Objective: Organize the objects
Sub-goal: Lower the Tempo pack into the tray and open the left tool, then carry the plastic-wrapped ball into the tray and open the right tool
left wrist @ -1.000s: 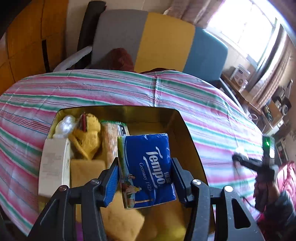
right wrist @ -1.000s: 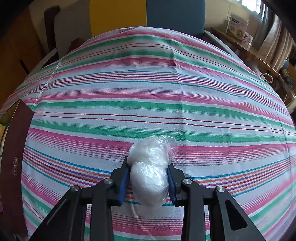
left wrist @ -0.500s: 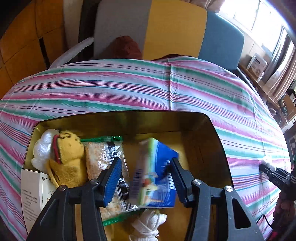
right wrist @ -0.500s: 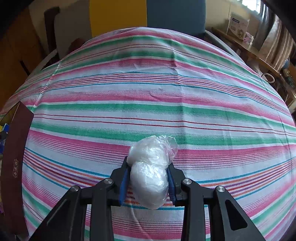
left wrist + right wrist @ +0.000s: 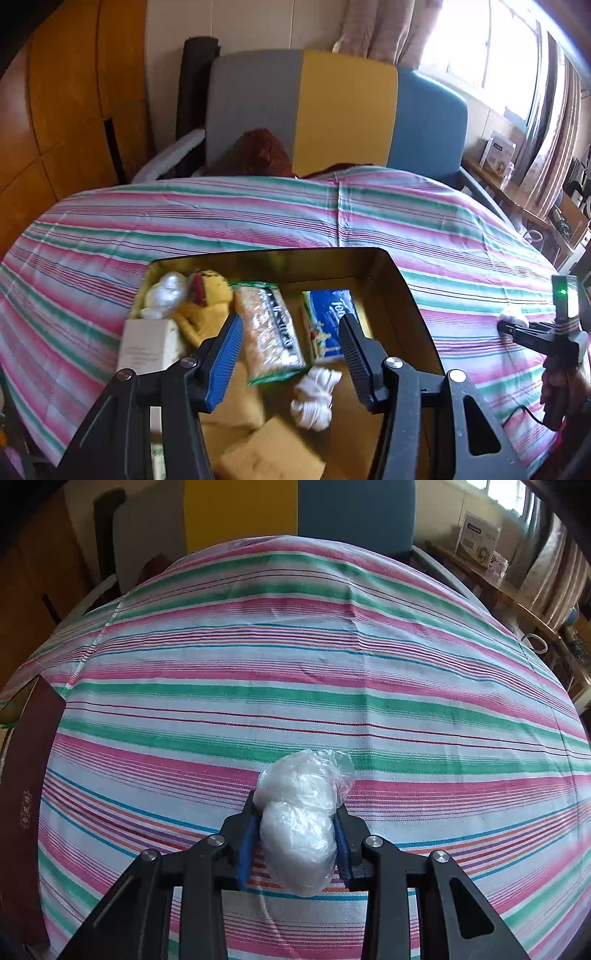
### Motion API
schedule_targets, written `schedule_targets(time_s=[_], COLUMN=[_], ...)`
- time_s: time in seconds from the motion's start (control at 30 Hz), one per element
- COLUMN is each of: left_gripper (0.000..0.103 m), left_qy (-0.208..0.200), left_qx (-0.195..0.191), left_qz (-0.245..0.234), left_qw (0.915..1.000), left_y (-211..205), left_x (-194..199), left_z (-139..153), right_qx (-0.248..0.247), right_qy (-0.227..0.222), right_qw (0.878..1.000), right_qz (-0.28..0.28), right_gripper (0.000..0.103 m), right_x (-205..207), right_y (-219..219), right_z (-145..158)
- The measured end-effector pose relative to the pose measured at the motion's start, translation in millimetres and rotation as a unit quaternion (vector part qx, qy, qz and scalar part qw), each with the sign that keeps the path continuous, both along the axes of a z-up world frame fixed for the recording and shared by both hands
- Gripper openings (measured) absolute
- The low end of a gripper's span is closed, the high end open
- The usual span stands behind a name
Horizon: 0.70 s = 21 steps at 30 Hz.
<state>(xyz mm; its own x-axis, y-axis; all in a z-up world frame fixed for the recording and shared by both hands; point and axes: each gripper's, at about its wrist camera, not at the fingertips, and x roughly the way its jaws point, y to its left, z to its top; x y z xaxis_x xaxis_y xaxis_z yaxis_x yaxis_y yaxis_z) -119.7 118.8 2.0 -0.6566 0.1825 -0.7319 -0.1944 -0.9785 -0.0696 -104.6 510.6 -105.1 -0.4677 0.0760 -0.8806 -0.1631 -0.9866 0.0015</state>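
Lying in the gold box, a blue tissue pack reads "Te".

My left gripper is matte black, with ribbed blue pads lining its fingers and silver screw heads at the joints. My right gripper is built the same; seen from the left, a green light glows on its body and a black cable trails below.
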Motion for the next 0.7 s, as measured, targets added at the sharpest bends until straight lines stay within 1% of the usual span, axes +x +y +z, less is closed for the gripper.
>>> schedule_targets(time_s=[0.17,0.3,0.47,0.57,0.7], left_gripper=[0.054,0.054,0.054,0.054,0.054], left_qy=[0.013,0.016,0.021,0.025,0.027], left_qx=[-0.004,-0.006,-0.005,-0.001,0.005], left_qz=[0.013,0.019,0.024,0.029,0.032], left_qw=[0.9998,0.9997,0.9995,0.9993,0.9991], left_y=[-17.0,-30.8,-44.0,-50.4,-57.8], left_x=[22.6,36.9,48.3,52.5,57.1], left_z=[10.8,16.6,18.7,20.6,22.0], right_qx=[0.008,0.019,0.037,0.028,0.001], right_qy=[0.001,-0.003,-0.026,-0.006,0.045], right_qw=[1.000,1.000,0.999,1.000,0.998], right_qz=[0.001,0.002,-0.014,-0.006,0.032], right_gripper=[0.035,0.035,0.035,0.035,0.035], right_x=[-0.5,-1.9,-3.7,1.5,11.3], right_y=[-1.4,-3.7,-13.5,-34.8,-83.0], right_z=[0.7,0.2,6.9,26.5,66.9])
